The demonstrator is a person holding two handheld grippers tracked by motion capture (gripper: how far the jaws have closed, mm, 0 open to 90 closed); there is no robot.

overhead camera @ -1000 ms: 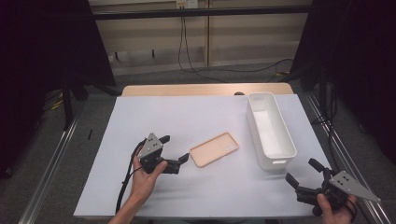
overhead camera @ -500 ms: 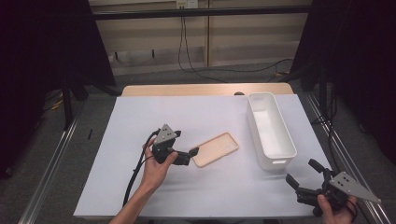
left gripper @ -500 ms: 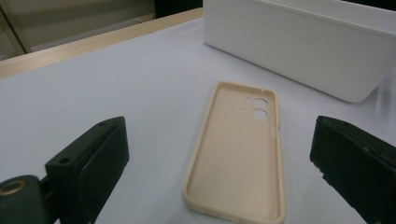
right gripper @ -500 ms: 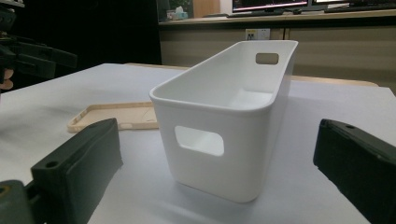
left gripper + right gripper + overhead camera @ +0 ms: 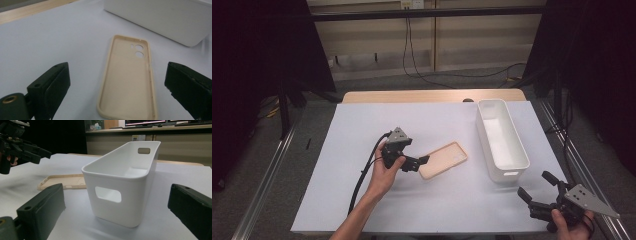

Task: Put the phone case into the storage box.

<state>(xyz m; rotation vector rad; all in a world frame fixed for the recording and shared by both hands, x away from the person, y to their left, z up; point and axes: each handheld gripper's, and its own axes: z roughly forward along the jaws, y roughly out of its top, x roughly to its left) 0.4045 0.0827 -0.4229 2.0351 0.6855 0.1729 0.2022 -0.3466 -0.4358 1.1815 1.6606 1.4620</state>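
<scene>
On the table (image 5: 337, 200), white-covered, wooden edge at the far side: one phone case (image 5: 443, 160), beige, lying flat with its hollow side up, camera holes toward the far end, near the middle of the surface and just left of the bin. Left tool (image 5: 421, 163): held low over the table at the near-left end of the case, jaws apart, one to each side of that end in the left gripper view, neither yet touching it as far as can be told. Case (image 5: 128, 80) status: ungripped, resting on the table, outside the bin. Right tool (image 5: 537, 192): at the near-right corner of the table, held off to the side, jaws apart, holding nothing, pointed toward the short end of the bin in the right gripper view. Bin (image 5: 519, 160): white plastic, long and narrow, upright, one handle slot in each short end, standing at the right of the table with its long side running away from the person. Contents of bin (image 5: 117, 202): none visible; its floor and inner walls show bare from above and from the right tool's camera. Progress, by judgement: early stage, the approach to the case nearly complete, the closing of the jaws on it not yet done. Remaining, by judgement: grip, lift, carry to the right, and probably release into the bin.
</scene>
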